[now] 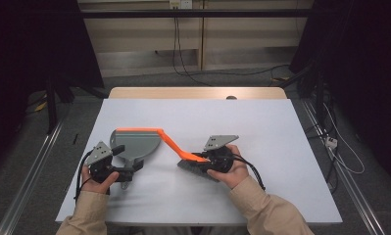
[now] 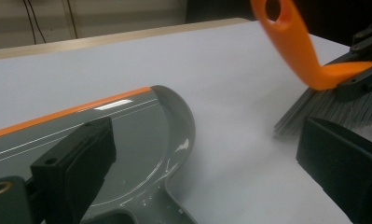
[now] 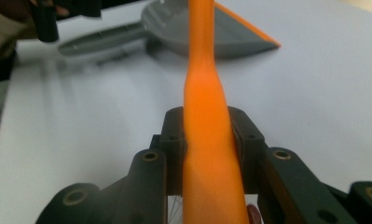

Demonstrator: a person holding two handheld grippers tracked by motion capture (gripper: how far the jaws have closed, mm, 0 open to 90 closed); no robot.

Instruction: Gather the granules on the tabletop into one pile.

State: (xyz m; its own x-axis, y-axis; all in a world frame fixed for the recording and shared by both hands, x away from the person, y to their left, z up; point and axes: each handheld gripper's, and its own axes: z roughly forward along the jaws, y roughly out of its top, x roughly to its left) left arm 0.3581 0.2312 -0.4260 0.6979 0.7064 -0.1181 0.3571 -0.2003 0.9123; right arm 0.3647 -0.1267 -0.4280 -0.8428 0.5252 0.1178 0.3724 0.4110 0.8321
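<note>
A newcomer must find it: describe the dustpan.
On the white table, look left of centre, by the left gripper. The flat grey plastic dustpan lies there; its straight orange lip sets it apart from the bristled orange-handled brush.

The white table [image 1: 198,122] is evenly lit from overhead in the high view, while the room at 9 and 3 o'clock is lost in near-black. Soft, short shadows are cast beneath the brush [image 1: 195,164] and the dustpan [image 1: 136,142]. In the left gripper view, 2 bright glare streaks are seen on the dustpan's grey pan, and the near jaws are blurred. In the right gripper view, the orange handle is rendered soft at 12 o'clock, and the background is out of focus.
</note>
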